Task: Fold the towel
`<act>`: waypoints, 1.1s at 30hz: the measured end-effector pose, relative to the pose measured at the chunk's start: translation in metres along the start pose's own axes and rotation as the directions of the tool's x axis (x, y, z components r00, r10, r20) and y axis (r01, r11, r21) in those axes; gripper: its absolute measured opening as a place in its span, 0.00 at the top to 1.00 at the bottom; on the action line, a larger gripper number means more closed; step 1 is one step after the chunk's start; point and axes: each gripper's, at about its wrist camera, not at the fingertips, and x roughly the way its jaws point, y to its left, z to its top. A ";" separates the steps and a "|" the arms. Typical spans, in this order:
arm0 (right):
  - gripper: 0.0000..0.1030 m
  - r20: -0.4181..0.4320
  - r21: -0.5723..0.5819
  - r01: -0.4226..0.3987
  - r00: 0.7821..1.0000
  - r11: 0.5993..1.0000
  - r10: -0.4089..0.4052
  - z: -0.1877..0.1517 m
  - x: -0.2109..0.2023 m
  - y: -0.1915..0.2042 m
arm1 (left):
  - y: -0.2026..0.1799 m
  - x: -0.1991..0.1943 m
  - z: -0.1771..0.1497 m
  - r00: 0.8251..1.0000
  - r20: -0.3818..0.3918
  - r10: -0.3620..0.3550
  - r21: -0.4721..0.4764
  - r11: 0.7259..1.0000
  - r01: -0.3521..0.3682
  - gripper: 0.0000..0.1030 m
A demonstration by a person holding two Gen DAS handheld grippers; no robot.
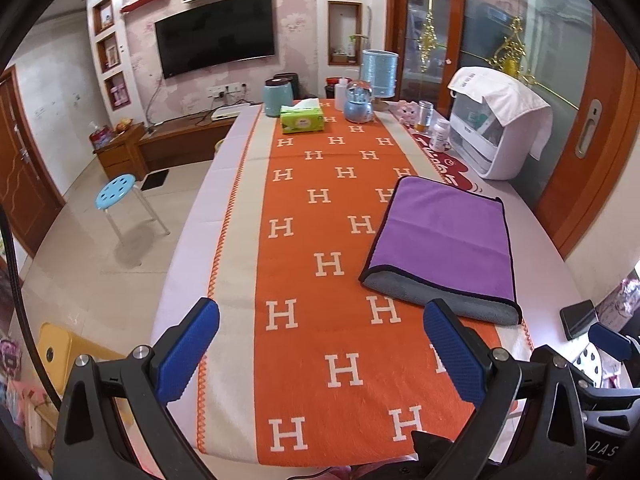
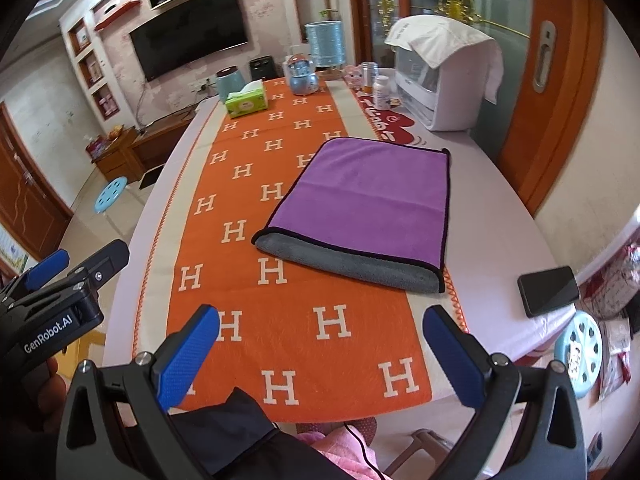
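Observation:
A purple towel with a grey underside and dark trim lies folded flat on the orange H-patterned table runner, right of centre; it also shows in the right wrist view. My left gripper is open and empty, above the runner's near end, short of the towel. My right gripper is open and empty, above the near table edge in front of the towel. The left gripper also shows at the left edge of the right wrist view.
A black phone lies near the table's right edge. At the far end stand a green tissue box, a blue kettle, jars and a white appliance draped with a cloth. A blue stool stands on the floor at left.

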 end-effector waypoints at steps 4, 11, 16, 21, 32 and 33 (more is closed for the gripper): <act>0.01 0.001 0.037 0.030 1.000 0.999 -0.030 -0.001 0.000 0.000 | 0.002 0.007 0.006 0.999 -0.009 -0.032 0.020 0.999 0.033 0.01; 0.01 -0.011 0.071 0.086 0.996 0.994 -0.085 0.003 0.005 -0.001 | -0.005 0.026 0.019 0.996 -0.051 -0.070 0.067 0.995 0.074 0.01; 0.01 -0.031 0.104 0.103 0.994 0.989 -0.100 0.006 0.013 -0.011 | -0.014 0.044 0.027 0.993 -0.093 -0.074 0.092 0.992 0.083 0.01; 0.01 -0.046 0.132 0.091 0.995 0.987 -0.085 0.013 0.029 -0.025 | -0.025 0.065 0.031 0.986 -0.148 -0.070 0.112 0.990 0.087 0.01; 0.05 -0.099 0.159 0.044 0.995 0.986 -0.028 0.033 0.073 -0.059 | -0.054 0.131 0.047 0.961 -0.269 -0.068 0.163 0.980 0.115 0.01; 0.06 -0.103 0.158 0.041 0.994 0.987 -0.025 0.035 0.077 -0.062 | -0.057 0.137 0.049 0.958 -0.277 -0.070 0.171 0.978 0.120 0.01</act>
